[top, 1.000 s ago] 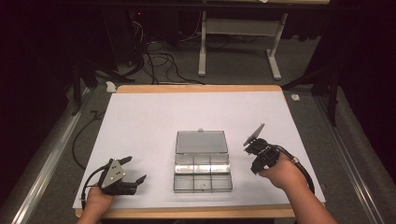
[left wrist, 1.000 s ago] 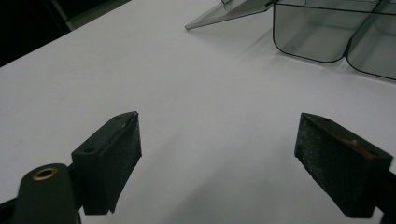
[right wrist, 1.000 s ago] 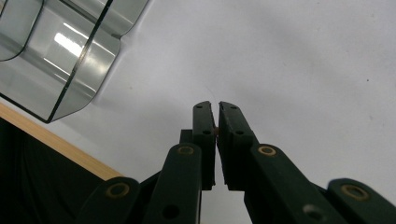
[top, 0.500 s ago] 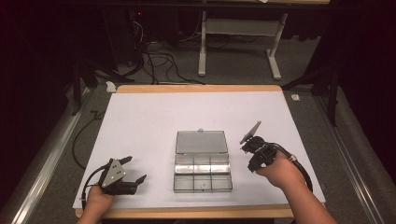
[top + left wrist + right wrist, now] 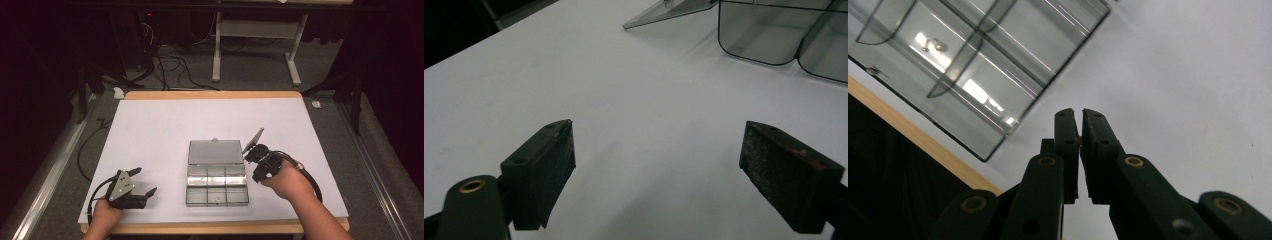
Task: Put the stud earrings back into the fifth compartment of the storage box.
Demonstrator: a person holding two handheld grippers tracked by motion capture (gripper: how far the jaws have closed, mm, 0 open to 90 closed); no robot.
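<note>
A clear plastic compartment box [image 5: 217, 185] lies open mid-table, with its lid [image 5: 214, 152] laid back flat behind it. A tiny pale item [image 5: 216, 199] sits in a front compartment and also shows as a small item [image 5: 930, 46] in the right gripper view. My right gripper [image 5: 250, 156] hovers at the box's right edge. Its jaws [image 5: 1079, 135] are shut to a thin slit, where I can make out no object. My left gripper [image 5: 143, 181] rests near the front left of the table, open and empty [image 5: 659, 145]. The box corner [image 5: 774, 35] lies ahead of it.
A white sheet [image 5: 165, 130] covers the wooden table, whose front edge [image 5: 210, 228] shows below. Cables [image 5: 310, 180] trail from both grippers. The floor behind holds cables and a white desk frame [image 5: 250, 45].
My right gripper has moved left, closer to the box's right edge, with its jaws still shut. The left gripper has stayed in place.
</note>
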